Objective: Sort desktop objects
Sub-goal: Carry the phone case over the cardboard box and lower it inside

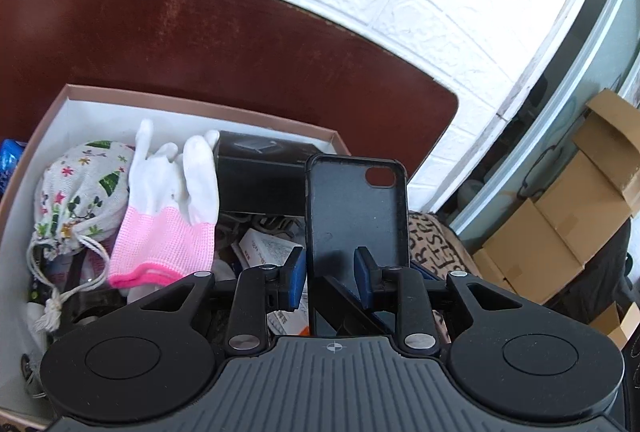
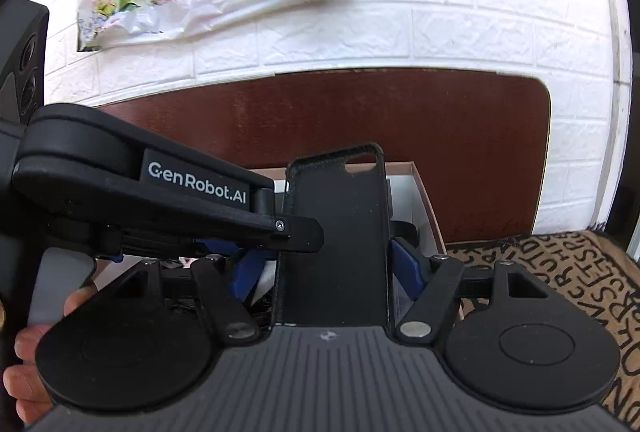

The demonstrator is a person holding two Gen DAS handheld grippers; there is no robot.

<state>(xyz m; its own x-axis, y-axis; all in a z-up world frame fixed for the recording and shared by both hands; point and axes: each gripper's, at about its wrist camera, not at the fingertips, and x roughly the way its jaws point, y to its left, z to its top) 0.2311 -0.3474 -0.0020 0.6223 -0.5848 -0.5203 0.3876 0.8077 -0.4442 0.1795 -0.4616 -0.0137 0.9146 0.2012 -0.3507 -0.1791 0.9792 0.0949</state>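
Observation:
A black phone case stands upright over the right end of an open box, its inner face towards both cameras. My right gripper is shut on the phone case, one blue pad against each long side. My left gripper is partly open at the case's left edge. Its left pad is beside that edge and its right pad hovers over the inner face, throwing a shadow on it. In the right wrist view the left gripper reaches in from the left, held by a hand.
The box holds a floral drawstring pouch, a white and pink glove, a black carton and paper packets. It sits on a dark red table against a white brick wall. A letter-print cloth and cardboard boxes lie to the right.

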